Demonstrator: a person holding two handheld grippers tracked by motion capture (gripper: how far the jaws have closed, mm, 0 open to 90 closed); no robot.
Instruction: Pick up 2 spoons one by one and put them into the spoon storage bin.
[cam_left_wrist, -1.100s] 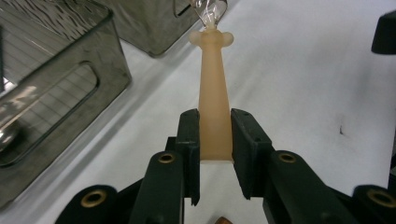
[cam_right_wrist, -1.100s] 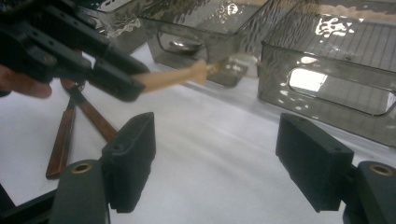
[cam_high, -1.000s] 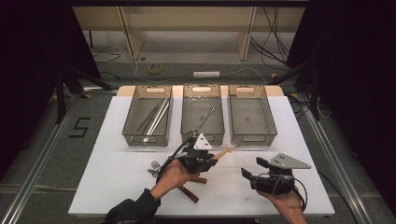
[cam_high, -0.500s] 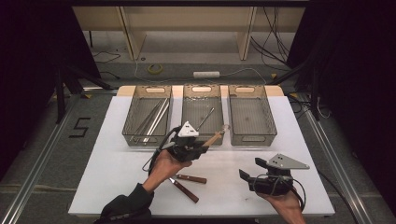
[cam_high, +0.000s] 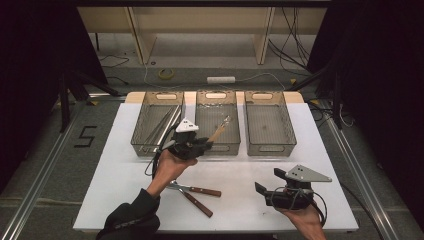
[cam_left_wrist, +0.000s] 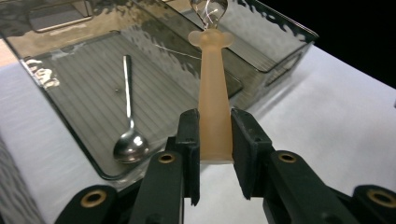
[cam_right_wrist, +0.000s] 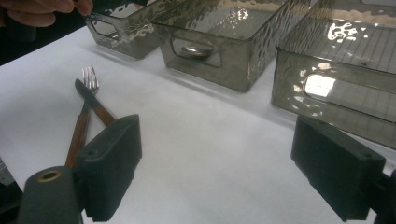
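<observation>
- Wooden-handled spoon with a shiny metal bowl is clamped by its pale handle in the left gripper, both black pads squeezing the handle near its butt end
- it's poking out over the middle smoked-plastic bin of the three at the back of the white table, bowl end up over the bin floor, not touching anything as far as I can tell
- that bin already has an all-metal spoon lying flat inside, so pretty clearly this is cutlery sorting and we're at the carry-and-drop step for spoon number two
- next move, I'd guess: get the whole spoon past the near wall, tip it low, then let go so it lands beside the other one instead of bouncing off the rim
- right gripper sits near the table's front right with jaws spread wide and nothing between them; they've just been opening
- brown-handled fork and brown-handled knife lie crossed on the table, likely the right gripper's next pick
</observation>
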